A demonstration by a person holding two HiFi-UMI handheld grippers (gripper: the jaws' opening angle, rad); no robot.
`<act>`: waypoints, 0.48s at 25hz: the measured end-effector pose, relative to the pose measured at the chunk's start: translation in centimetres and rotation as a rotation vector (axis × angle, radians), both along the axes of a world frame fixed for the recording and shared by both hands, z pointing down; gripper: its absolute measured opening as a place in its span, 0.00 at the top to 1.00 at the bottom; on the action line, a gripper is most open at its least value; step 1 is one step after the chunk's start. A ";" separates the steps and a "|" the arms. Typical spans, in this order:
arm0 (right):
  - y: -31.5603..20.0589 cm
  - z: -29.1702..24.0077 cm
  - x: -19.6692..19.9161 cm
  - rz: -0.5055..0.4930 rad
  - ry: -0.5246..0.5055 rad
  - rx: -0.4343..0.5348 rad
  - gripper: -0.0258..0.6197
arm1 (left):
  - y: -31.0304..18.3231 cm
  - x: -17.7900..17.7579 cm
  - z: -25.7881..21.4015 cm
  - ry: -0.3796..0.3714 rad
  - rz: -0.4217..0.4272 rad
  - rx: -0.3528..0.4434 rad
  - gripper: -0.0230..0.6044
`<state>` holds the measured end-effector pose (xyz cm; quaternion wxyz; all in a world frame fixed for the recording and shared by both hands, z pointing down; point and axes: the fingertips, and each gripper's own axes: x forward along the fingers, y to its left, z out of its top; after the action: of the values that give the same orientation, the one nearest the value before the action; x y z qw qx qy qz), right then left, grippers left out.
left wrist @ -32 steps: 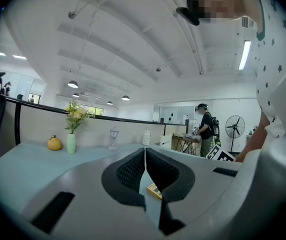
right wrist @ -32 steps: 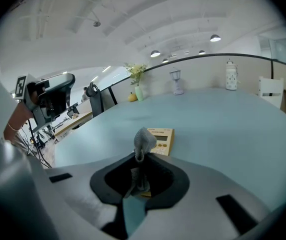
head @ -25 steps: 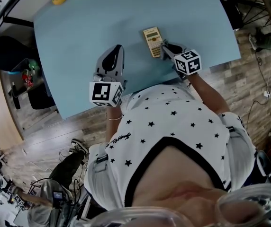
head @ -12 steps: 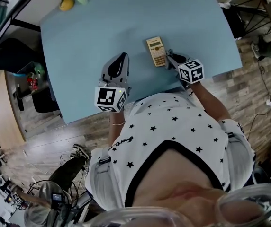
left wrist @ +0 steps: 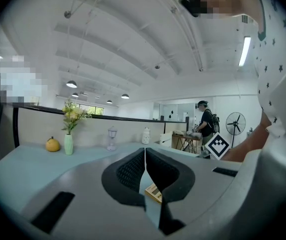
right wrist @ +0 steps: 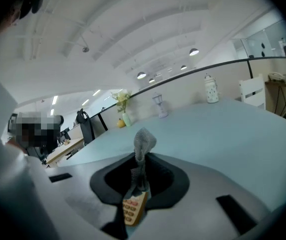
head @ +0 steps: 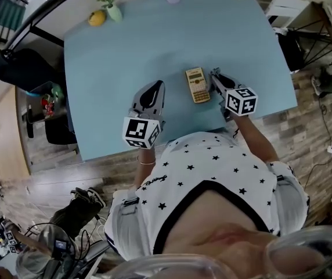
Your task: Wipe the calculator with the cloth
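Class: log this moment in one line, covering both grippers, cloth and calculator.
left gripper: shut, empty | right gripper: shut on cloth | calculator: on table between grippers | wipe: contact unclear

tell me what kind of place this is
Probably an open-plan office or workshop hall: a light-blue table with a low partition along its far edge, pendant lamps under a high white ceiling, and a pedestal fan.

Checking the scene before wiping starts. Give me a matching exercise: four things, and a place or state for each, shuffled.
1 calculator
2 cloth
3 left gripper
4 yellow fruit

a shut, empty
b beside the vase
c held in right gripper
d on the table, between the grippers

Pairs: 1-d, 2-c, 3-a, 4-b
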<state>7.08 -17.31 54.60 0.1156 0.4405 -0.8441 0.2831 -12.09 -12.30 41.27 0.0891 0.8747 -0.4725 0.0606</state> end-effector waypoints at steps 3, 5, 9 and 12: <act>-1.6 -3.1 0.0 0.009 -0.045 0.075 0.88 | -0.4 0.2 -0.2 -0.011 -0.010 0.005 0.91; -2.2 -5.0 0.0 -0.002 -0.060 0.126 0.88 | -0.6 0.4 -0.3 -0.017 -0.017 0.008 0.91; -2.7 -8.3 -0.3 -0.046 -0.066 0.216 0.88 | -0.8 0.8 -0.5 -0.022 -0.040 0.006 0.91; -3.2 -10.6 -0.5 -0.083 -0.072 0.273 0.88 | -1.1 1.2 -0.8 -0.023 -0.060 0.007 0.91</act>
<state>6.58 -20.48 44.02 0.0359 0.4065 -0.8958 0.1761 -10.93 -13.39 40.48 0.0824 0.8598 -0.4996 0.0665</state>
